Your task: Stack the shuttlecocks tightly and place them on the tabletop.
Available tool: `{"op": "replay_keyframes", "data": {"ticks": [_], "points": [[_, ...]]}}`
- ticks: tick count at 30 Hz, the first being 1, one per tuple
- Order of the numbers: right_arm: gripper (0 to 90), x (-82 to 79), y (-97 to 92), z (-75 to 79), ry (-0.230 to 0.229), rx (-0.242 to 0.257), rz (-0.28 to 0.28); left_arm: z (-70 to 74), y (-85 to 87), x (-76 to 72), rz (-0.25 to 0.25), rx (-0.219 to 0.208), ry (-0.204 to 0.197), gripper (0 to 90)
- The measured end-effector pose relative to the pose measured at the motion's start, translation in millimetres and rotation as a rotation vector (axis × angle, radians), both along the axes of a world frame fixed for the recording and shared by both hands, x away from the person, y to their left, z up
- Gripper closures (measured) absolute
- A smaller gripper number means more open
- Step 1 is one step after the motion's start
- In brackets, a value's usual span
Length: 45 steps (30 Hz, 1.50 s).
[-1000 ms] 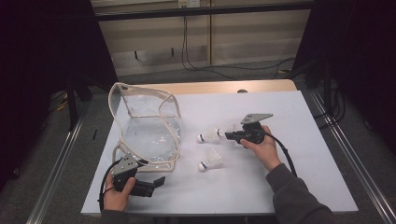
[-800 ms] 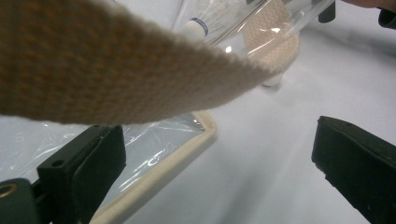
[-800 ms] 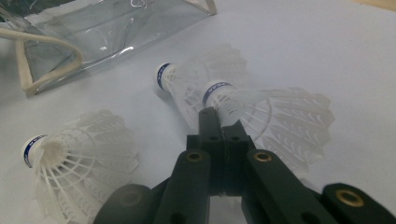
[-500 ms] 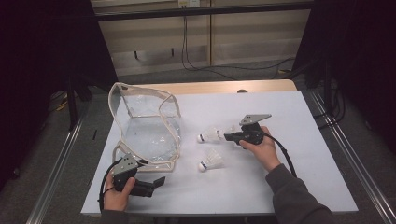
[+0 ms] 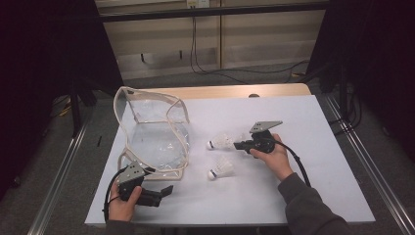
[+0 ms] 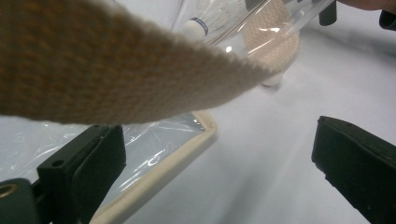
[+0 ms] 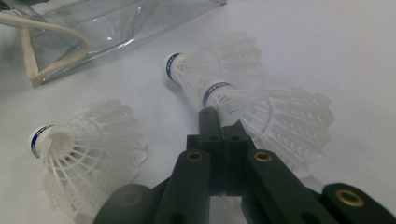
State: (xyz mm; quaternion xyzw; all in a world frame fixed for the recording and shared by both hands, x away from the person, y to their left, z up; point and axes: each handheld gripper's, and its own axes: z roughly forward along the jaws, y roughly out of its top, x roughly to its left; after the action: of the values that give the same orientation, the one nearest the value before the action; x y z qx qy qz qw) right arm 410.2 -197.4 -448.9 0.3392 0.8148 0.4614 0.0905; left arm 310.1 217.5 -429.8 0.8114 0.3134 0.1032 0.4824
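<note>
A clear plastic bag (image 5: 152, 136) with beige trim stands open on the white table (image 5: 313, 186). My left gripper (image 5: 165, 191) lies just in front of the bag, jaws wide open (image 6: 219, 177) over its trimmed bottom edge (image 6: 163, 168). A beige strap (image 6: 116, 70) crosses close above them. My right gripper (image 5: 238, 145) points left, shut (image 7: 220, 117) on the skirt of a white shuttlecock (image 7: 280, 121). That shuttlecock's cork pokes into the skirt of a second shuttlecock (image 7: 212, 60), seen from above as shuttlecock (image 5: 220, 142). A third shuttlecock (image 5: 221, 169) lies loose nearer me (image 7: 86, 154).
A wooden strip (image 5: 230, 91) runs along the table's far edge. Metal rails (image 5: 359, 156) flank the table on both sides. White surface stretches to the right of my right hand and along the front.
</note>
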Motion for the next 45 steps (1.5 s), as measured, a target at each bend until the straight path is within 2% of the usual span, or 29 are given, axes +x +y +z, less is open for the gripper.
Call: {"op": "replay_keyframes", "data": {"ticks": [9, 45], "points": [[90.0, -2.6, 1.4, -0.9, 0.007, -0.011, 0.011, 0.2, 0.0, -0.2, -0.001, 0.002, 0.0, 3.0], [90.0, -3.1, 7.7, -3.1, 0.014, 0.019, 0.021, 0.1, -0.3, 0.2, 0.001, 0.001, -0.001, 2.9]]}}
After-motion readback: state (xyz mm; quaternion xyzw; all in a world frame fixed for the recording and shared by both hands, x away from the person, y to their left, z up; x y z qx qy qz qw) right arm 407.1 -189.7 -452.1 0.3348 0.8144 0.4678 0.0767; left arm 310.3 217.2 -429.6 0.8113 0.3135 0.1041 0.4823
